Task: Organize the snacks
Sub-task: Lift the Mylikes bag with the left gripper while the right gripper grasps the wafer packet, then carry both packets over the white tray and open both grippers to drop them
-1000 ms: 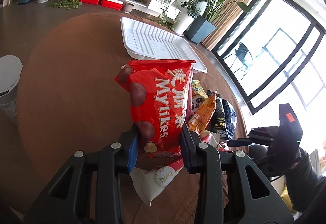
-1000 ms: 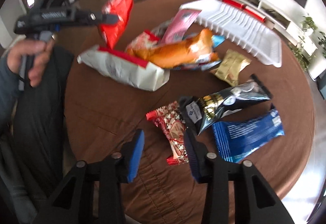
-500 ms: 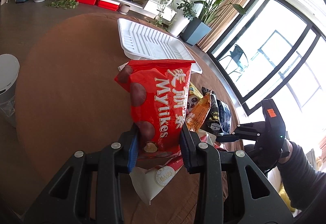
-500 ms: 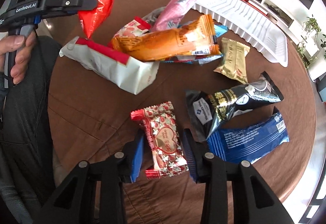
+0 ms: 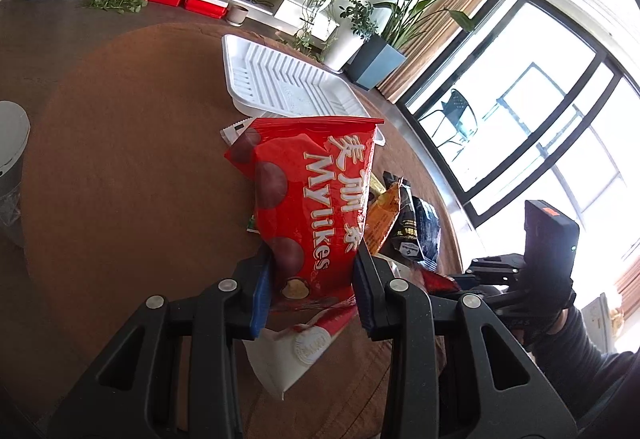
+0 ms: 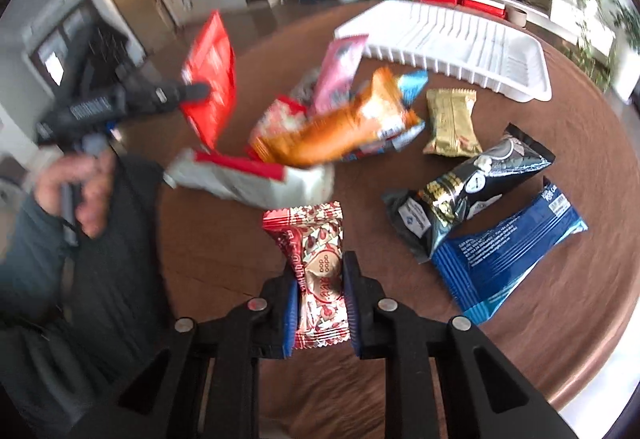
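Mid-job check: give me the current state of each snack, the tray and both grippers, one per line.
Left gripper: shut on the red Mylikes bag.
Red Mylikes bag: held upright, off the table.
Right gripper: shut on the small red-and-white candy packet.
Small red-and-white candy packet: pinched between the fingers.
White tray: on the table, no snacks inside.
Black packet: lying flat.
Blue packet: lying flat.
Gold packet: lying flat.

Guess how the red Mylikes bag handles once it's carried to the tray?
Probably floppy: the Mylikes bag is pinched low by the left gripper and its top creases. Likely light, since it stands up unsupported. The glossy film may slip, so carry it slowly to the tray.
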Demonstrator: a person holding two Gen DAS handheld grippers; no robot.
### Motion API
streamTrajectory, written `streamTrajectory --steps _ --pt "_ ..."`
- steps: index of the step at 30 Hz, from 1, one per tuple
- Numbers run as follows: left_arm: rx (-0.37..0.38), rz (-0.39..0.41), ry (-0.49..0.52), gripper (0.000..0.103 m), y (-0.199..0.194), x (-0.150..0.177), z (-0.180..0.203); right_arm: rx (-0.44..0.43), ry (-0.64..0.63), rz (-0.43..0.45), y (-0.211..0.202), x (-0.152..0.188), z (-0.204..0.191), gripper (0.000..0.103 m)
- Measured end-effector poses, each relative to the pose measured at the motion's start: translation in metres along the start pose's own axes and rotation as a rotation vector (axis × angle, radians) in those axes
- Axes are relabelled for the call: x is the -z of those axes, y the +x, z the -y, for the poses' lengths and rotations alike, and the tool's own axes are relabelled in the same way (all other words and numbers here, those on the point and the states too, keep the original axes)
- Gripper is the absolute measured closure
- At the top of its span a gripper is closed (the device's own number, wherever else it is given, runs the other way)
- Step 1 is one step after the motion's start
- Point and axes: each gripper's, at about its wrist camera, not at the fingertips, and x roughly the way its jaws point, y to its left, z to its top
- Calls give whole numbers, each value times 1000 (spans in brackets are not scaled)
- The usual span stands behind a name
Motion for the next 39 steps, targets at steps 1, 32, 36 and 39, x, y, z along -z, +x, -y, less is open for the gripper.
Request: streamTrajectory --steps 1,32,36,39 --pt "-2 3 -1 71 -1 0 0 -19 15 24 -6 0 1 81" --pt "-193 -184 209 71 136 -200 18 150 401 159 9 -185 184 81" --pt "-222 -247 211 71 175 -209 9 194 418 91 45 -193 199 81" --pt "-238 -278 222 71 193 -206 7 241 429 43 63 -187 207 81"
